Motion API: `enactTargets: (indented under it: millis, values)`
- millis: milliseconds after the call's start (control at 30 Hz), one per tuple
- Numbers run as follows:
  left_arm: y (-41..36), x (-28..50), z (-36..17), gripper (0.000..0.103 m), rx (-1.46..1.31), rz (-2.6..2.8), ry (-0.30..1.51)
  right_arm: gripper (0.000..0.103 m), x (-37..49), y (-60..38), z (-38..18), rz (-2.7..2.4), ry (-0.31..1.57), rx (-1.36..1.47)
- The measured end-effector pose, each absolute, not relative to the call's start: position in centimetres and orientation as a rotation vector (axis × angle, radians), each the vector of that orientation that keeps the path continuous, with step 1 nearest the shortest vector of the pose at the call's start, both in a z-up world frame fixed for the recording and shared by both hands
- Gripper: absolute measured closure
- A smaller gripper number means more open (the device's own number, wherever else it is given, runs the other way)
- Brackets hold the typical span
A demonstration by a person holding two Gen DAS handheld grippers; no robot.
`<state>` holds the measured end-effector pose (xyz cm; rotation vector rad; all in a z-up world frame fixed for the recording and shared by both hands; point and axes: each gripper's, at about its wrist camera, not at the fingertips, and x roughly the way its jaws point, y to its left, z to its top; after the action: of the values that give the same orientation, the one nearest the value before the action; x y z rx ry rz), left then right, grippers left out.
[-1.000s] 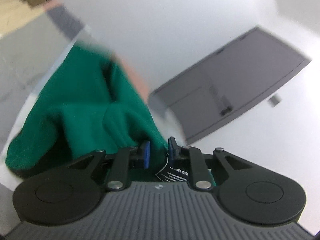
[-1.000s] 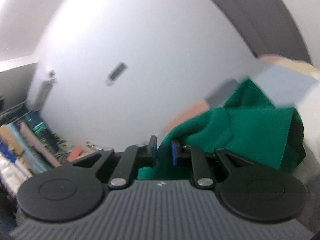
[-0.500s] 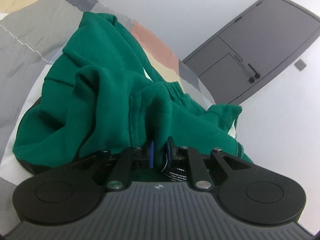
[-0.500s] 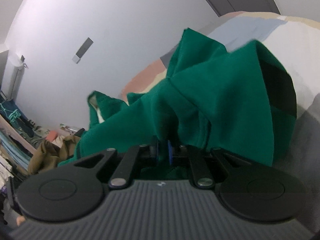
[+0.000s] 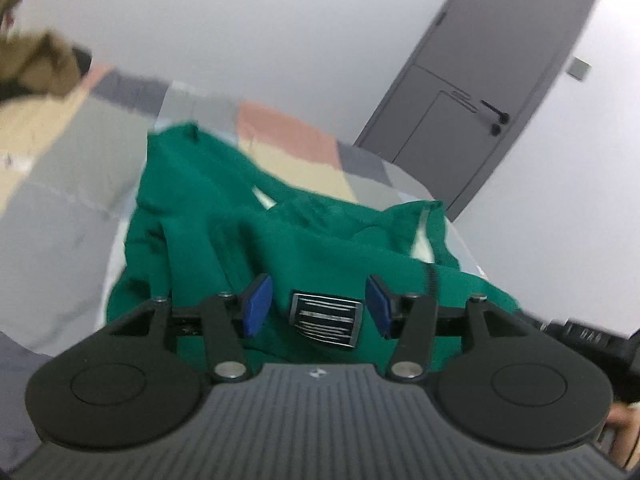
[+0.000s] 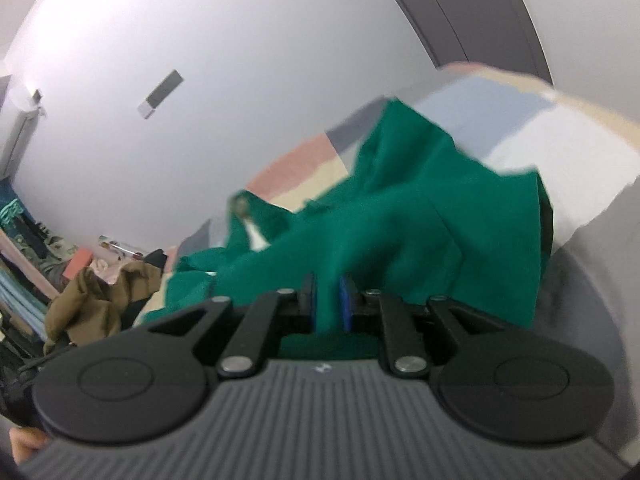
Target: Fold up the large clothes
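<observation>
A bed covered by a patchwork quilt (image 5: pixel 60 184) in grey, beige, salmon and pale blue blocks is seen in both wrist views. A grey door (image 5: pixel 492 92) is set in the white wall behind it. A crumpled green garment (image 5: pixel 224 216) is spread across the quilt, bunched toward the near edge, with a dark lining visible at one side in the right wrist view. A heap of brown clothing (image 6: pixel 96 300) is noted at the far end of the bed, beside shelves of folded textiles; detail there is blurred.

The left gripper (image 5: pixel 318 300) is held over the garment with its blue pads (image 5: pixel 256 304) well apart, the jaws having just been opening; a black garment label (image 5: pixel 326 319) with pale stripes lies between them, untouched by either pad. The right gripper (image 6: pixel 327 303) is clamped on a fold of the green cloth, which is pinched between its nearly closed pads and rises from them toward the quilt.
</observation>
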<state>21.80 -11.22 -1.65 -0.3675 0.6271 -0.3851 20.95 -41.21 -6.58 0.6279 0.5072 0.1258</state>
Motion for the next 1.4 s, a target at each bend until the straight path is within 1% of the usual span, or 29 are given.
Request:
enactTargets:
  millis: [133,267,467,667,933,1167,1400]
  values:
    - [-11.1,17.7,2.0,0.045,-0.313,-0.400,0.578,0.087,17.2,-39.9,-2.0,0.147,0.418,0.555]
    - [-11.1,13.6,5.3,0.045,-0.272,-0.412,0.531,0.087,14.0,-38.1,2.0,0.170,0.372,0.494]
    - [-10.9,7.1,8.6,0.045,-0.212,-0.427,0.469,0.087,8.6,-35.5,5.3,0.188,0.321,0.399]
    - [-10.5,1.4,9.7,0.045,-0.155,-0.435,0.423,0.087,3.8,-33.4,5.4,0.206,0.295,0.360]
    - [-9.2,-4.7,8.6,0.045,-0.137,-0.445,0.398,0.087,-0.7,-31.1,3.6,0.206,0.308,0.317]
    - [-7.3,-6.3,6.5,0.045,-0.206,-0.448,0.424,0.087,-3.2,-29.4,1.7,0.200,0.336,0.271]
    - [-7.6,-7.2,5.8,0.045,-0.129,-0.424,0.408,0.087,-4.0,-27.9,0.7,0.182,0.349,0.233]
